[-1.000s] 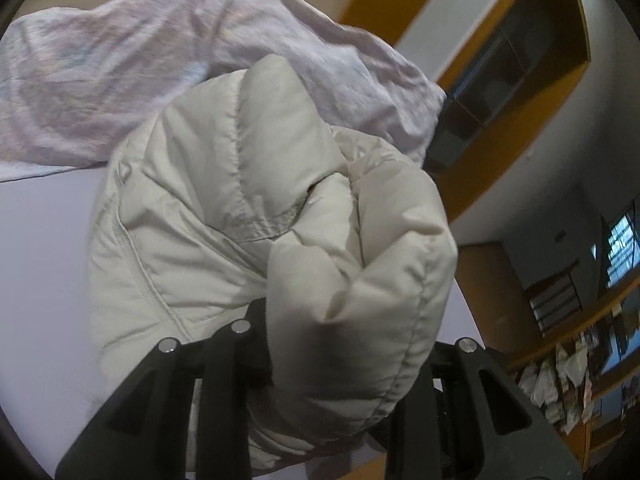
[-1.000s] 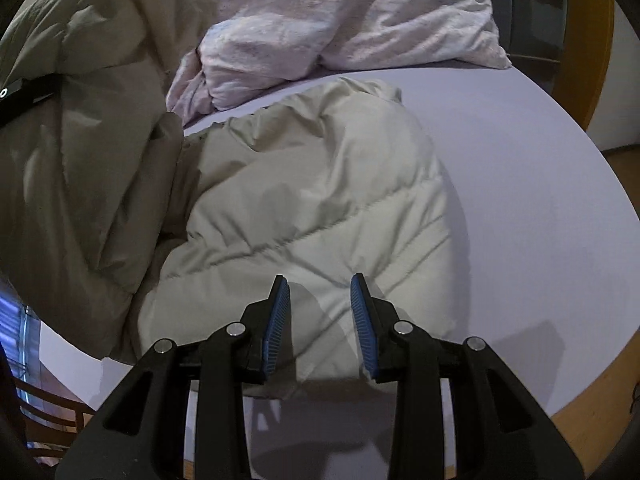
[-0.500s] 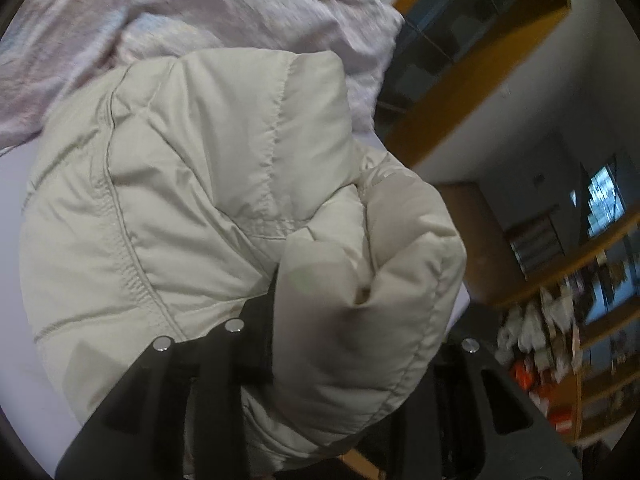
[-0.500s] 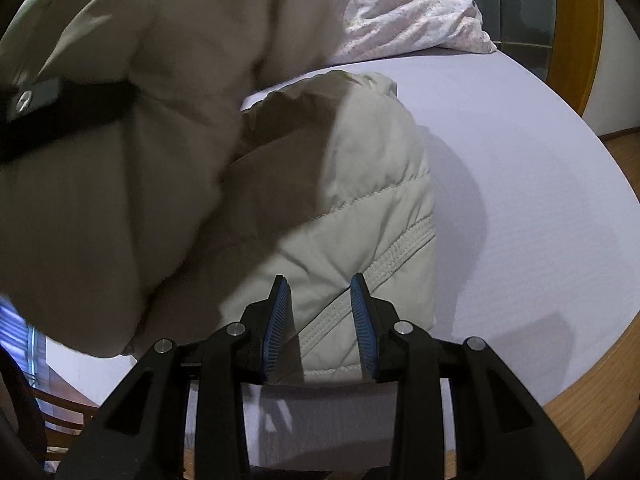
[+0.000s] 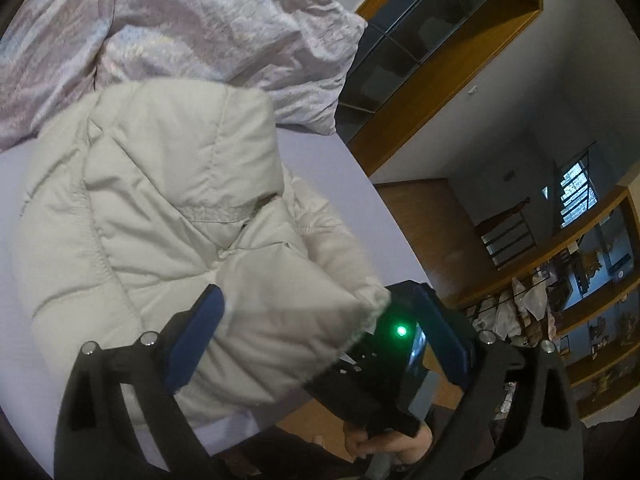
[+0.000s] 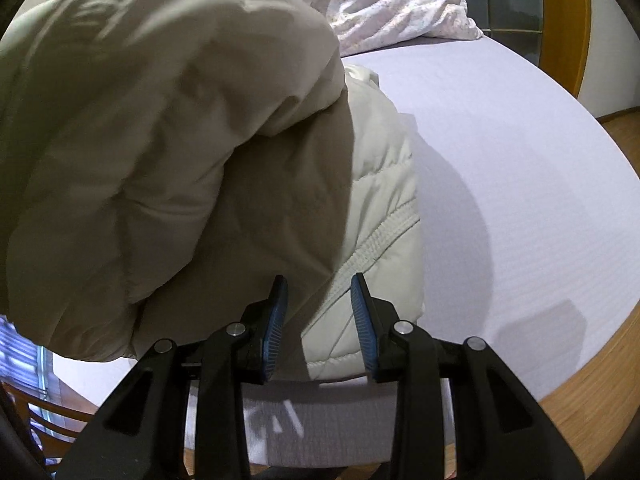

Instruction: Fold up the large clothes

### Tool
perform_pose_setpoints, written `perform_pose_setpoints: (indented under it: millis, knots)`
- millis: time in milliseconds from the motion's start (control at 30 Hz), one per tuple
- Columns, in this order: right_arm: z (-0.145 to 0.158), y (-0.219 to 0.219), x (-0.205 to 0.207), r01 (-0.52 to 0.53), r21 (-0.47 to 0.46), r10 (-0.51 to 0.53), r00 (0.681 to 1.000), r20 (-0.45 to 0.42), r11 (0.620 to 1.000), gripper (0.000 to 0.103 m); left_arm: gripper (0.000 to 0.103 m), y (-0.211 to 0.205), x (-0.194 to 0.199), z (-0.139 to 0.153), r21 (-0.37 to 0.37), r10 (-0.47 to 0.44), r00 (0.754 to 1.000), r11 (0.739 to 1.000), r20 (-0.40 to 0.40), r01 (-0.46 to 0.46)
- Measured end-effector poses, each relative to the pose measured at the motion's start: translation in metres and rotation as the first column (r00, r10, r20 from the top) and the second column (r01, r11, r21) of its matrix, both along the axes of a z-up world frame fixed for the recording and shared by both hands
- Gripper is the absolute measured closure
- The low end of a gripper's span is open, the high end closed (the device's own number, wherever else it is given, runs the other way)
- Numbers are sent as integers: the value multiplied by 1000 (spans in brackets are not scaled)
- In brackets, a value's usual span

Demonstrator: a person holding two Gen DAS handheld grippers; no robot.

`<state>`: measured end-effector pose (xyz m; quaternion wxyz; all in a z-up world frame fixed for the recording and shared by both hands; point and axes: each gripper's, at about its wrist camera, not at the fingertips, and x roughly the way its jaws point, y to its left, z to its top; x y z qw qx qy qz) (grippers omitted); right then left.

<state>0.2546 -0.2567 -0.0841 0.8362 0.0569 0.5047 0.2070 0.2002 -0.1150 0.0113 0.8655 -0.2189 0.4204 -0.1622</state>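
A cream puffer jacket lies on the lilac bed sheet. My left gripper hovers over its near end with the jaws opening. A puffy fold sits between the blue pads, which no longer press on it. In the right wrist view that fold drapes over the jacket's lower layer and covers most of it. My right gripper hangs just above the jacket's stitched hem near the bed's front edge. Its jaws stand a little apart with nothing pinched.
A crumpled pale floral duvet is heaped at the far side of the bed. A wooden bed rim runs along the right. A hand holds a black device with a green light below the left gripper. Shelves line the wall.
The left jaws have sprung wide and let go of the jacket fold they were clamping. That fold has swung across over the lower layer. The right gripper has stayed put.
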Motion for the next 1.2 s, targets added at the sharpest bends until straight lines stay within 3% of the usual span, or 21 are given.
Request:
perform_pose_setpoints:
  millis: [200, 433, 900, 1200]
  knots:
    - [0, -1, 1, 0, 3, 0, 1000, 2, 1000, 68, 8, 28, -12, 19, 76, 94, 995, 992, 34, -96]
    - [0, -1, -4, 0, 2, 0, 1000, 1, 1000, 68, 8, 69, -13, 11, 98, 195, 981, 976, -14, -193]
    - [-1, -5, -10, 9, -5, -9, 1000, 1, 1000, 68, 8, 112, 7, -26, 182, 295, 952, 944, -87, -276]
    - [2, -5, -9, 15, -10, -15, 1000, 2, 1000, 68, 8, 111, 15, -42, 230, 290, 951, 938, -110, -259]
